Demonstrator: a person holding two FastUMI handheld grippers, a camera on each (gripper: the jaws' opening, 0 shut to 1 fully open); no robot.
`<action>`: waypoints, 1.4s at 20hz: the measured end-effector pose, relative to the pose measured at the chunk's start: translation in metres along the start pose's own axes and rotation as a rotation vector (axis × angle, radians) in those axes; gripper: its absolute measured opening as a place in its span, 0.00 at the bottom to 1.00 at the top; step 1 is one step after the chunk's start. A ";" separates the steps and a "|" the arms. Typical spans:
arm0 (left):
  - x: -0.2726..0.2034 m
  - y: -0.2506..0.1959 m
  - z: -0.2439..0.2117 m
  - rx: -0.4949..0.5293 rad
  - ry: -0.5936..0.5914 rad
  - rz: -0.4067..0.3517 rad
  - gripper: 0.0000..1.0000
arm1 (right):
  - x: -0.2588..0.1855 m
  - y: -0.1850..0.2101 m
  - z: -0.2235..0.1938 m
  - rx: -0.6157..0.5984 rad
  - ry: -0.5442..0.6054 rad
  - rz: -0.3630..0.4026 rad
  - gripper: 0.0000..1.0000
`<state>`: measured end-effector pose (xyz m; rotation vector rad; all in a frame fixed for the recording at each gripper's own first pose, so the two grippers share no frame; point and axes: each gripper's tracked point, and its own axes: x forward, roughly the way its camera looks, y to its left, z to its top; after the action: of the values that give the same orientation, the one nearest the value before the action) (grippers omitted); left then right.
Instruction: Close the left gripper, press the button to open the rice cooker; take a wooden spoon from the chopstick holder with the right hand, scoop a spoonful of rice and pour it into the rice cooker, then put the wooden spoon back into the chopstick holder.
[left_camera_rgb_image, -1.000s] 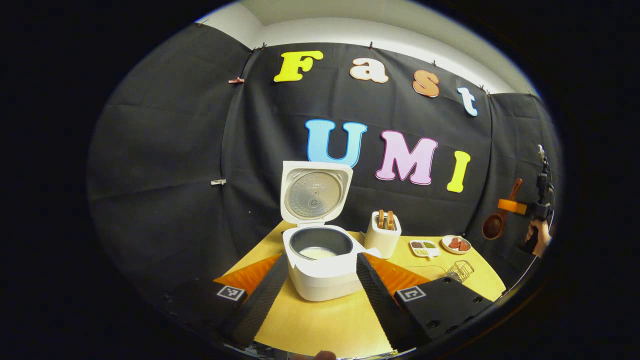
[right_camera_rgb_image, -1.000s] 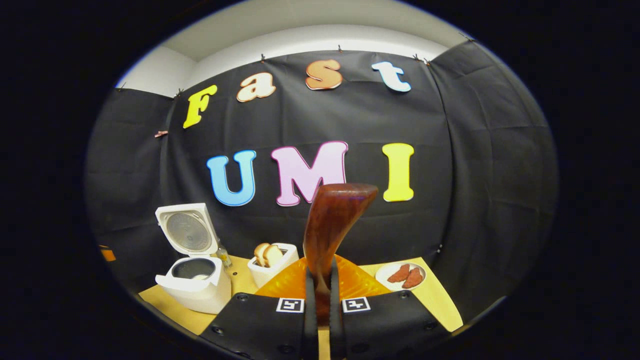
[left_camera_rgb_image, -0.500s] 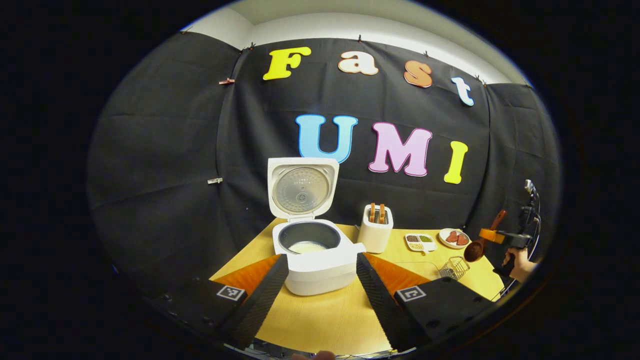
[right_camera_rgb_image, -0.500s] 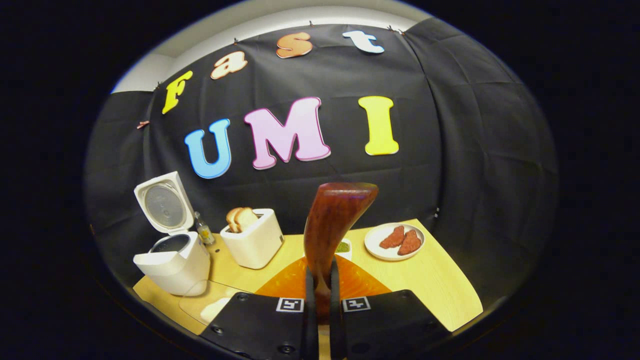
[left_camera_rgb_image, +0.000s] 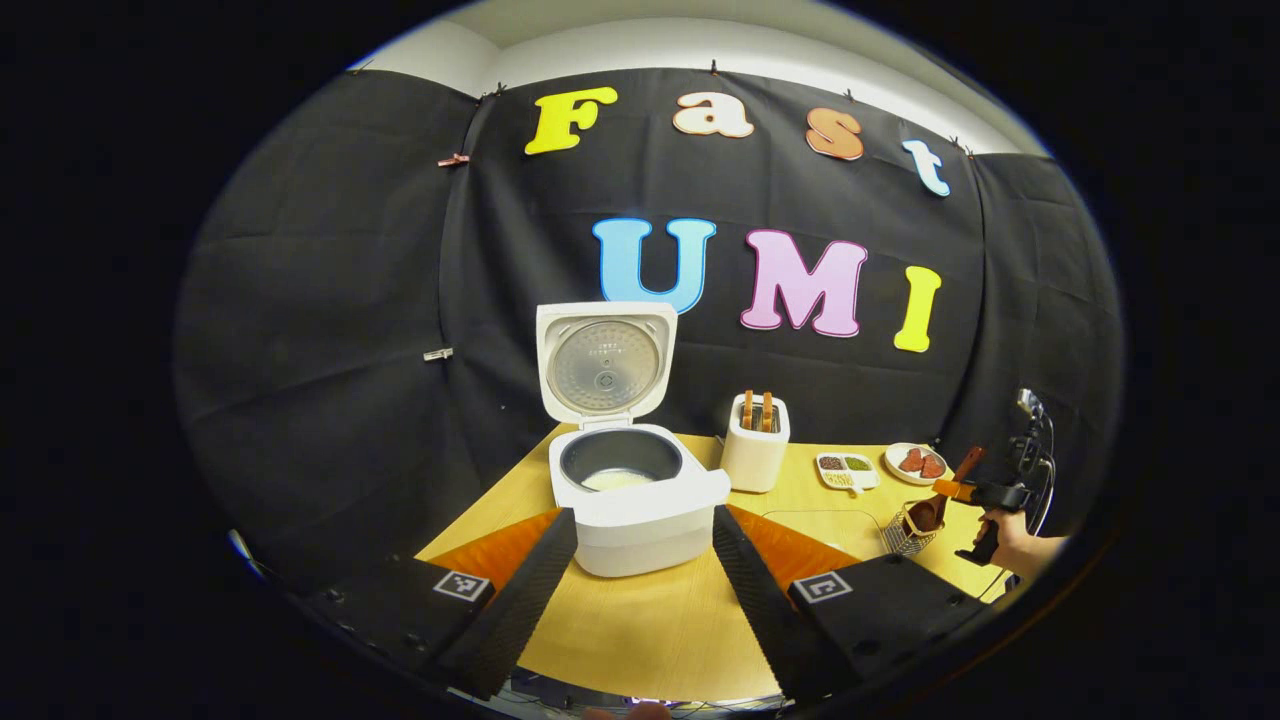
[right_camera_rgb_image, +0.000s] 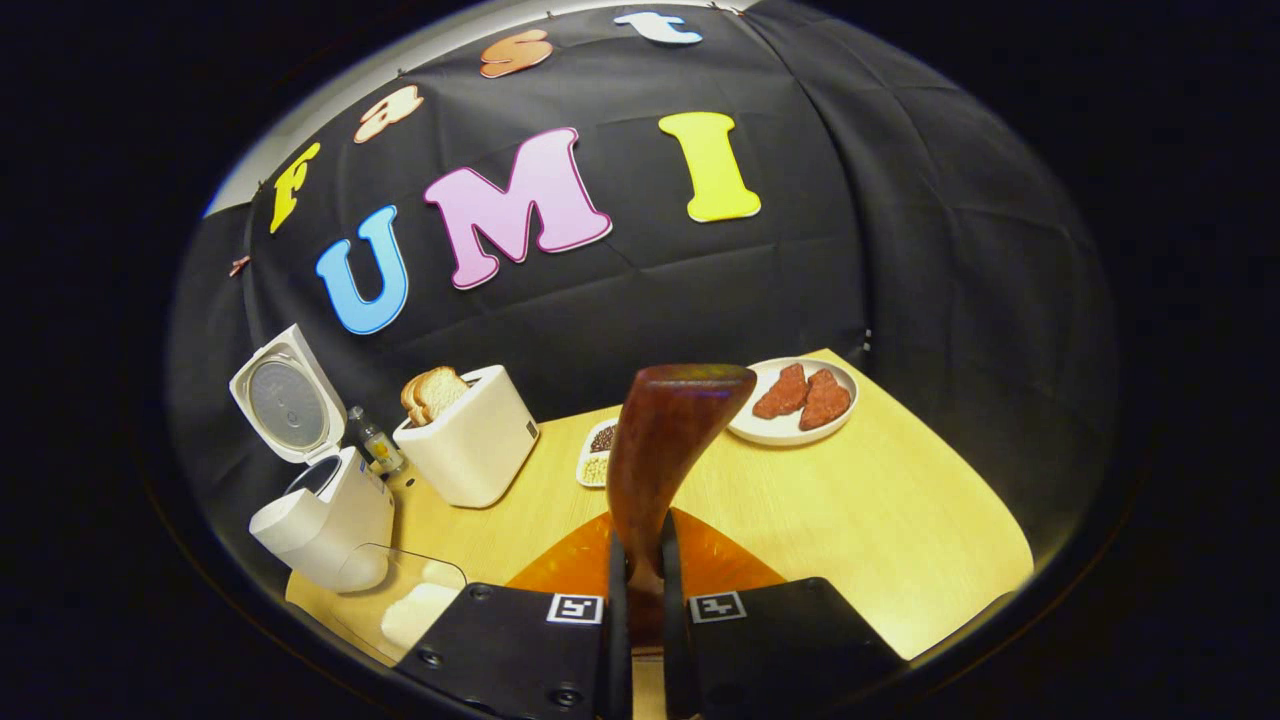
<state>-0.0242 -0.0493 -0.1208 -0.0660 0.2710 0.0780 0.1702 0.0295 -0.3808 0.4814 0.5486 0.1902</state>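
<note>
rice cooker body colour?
White; the rice cooker shows best in the left gripper view, with a dark inner pot.

Hidden or cut off, as you hold it now

Your wooden spoon (right_camera_rgb_image: 665, 440): lower handle buried between the fingers. Chopstick holder (left_camera_rgb_image: 903, 535): too small to judge whether the bowl is inside. Clear container (right_camera_rgb_image: 405, 600): cut by the gripper body. Rice cooker (right_camera_rgb_image: 320, 520): pot contents out of sight.
</note>
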 end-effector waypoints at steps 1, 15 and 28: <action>0.000 0.000 0.001 -0.001 -0.003 -0.001 0.95 | 0.003 -0.001 -0.003 0.012 0.013 -0.003 0.18; 0.034 0.001 0.097 -0.028 -0.192 -0.115 0.95 | -0.066 -0.030 -0.026 0.083 0.085 -0.156 0.97; 0.175 0.041 0.251 -0.030 -0.417 -0.020 0.95 | -0.195 -0.008 0.002 -0.139 -0.010 -0.272 0.99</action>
<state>0.2073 0.0229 0.0712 -0.0808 -0.1476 0.0742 0.0086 -0.0361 -0.2943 0.2691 0.5814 -0.0342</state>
